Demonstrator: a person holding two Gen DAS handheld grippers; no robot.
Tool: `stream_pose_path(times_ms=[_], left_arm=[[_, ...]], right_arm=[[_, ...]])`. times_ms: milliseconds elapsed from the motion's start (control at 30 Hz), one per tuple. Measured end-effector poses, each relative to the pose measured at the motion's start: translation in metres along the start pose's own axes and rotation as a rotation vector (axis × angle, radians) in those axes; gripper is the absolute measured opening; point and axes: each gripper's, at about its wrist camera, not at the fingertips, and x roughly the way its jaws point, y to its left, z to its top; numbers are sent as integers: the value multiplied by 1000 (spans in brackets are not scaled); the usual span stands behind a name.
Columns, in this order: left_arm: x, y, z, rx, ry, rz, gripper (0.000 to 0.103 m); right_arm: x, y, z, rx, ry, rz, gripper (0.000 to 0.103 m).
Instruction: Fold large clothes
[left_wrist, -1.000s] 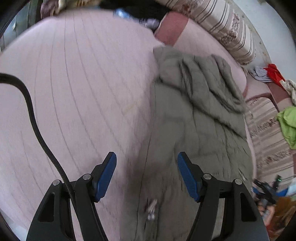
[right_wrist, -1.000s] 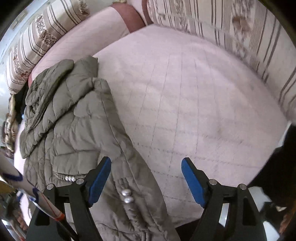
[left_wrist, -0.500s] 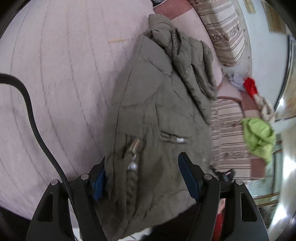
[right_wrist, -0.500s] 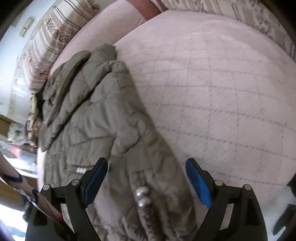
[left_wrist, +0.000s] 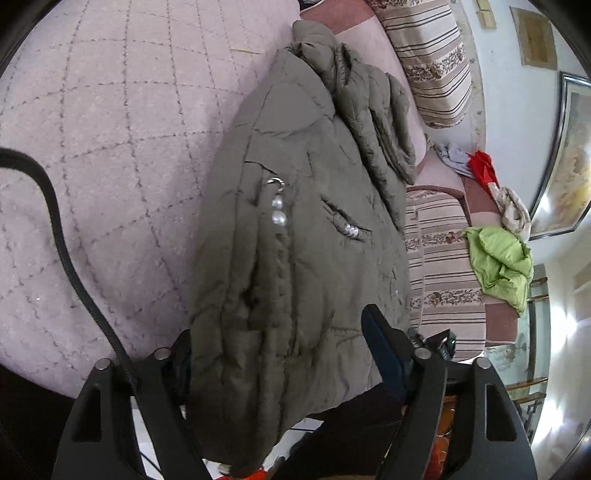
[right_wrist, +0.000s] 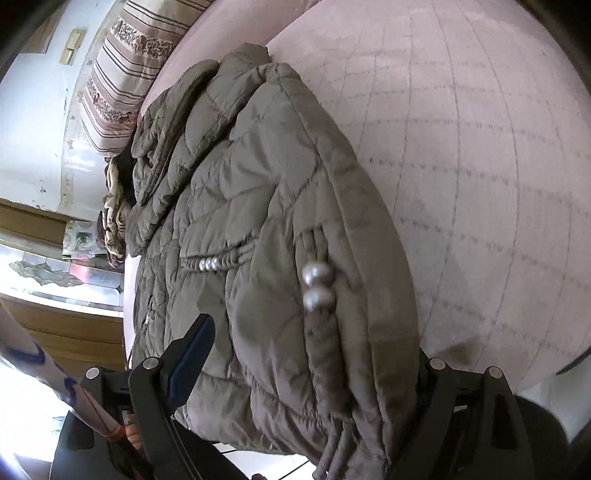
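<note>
An olive quilted jacket (left_wrist: 303, 155) lies on the pink quilted bed cover (left_wrist: 110, 129), folded lengthwise, its hood end far away. Its near hem hangs over the bed's edge. My left gripper (left_wrist: 277, 332) straddles that hem; its jaws are opening, the right blue pad (left_wrist: 376, 343) shows beside the fabric and the left one is hidden behind it. In the right wrist view the same jacket (right_wrist: 258, 177) fills the gap of my right gripper (right_wrist: 314, 339), which stands wide. Its left pad (right_wrist: 195, 350) is clear of the fabric; the right pad is covered. Silver beads (right_wrist: 316, 286) dangle on the jacket.
Striped cushions (left_wrist: 428, 62) line the bed's far side, with a striped bench (left_wrist: 443, 266) beside it carrying a green garment (left_wrist: 498, 258) and red cloth (left_wrist: 480, 166). A black cable (left_wrist: 62, 240) crosses the cover. Wooden furniture (right_wrist: 55, 325) stands at the left.
Both grippers dropped and tilted toward the jacket's near hem. The hem, earlier ahead of the fingers, now sits between both pairs of jaws, which stand wider.
</note>
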Motion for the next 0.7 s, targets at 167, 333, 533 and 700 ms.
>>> stream_pose_path(times_ms=[167, 333, 533, 700], left_arm=[[8, -11, -6, 62, 38, 0, 76], [32, -21, -19, 119, 112, 11, 69], [25, -21, -15, 74, 61, 31, 69], [5, -30, -11, 95, -39, 61, 69]], right_arm=[[4, 6, -15, 5, 32, 114, 90], [21, 15, -35, -7, 78, 131, 88], [25, 29, -49, -41, 27, 53, 80], [25, 31, -57, -48, 19, 65, 71]])
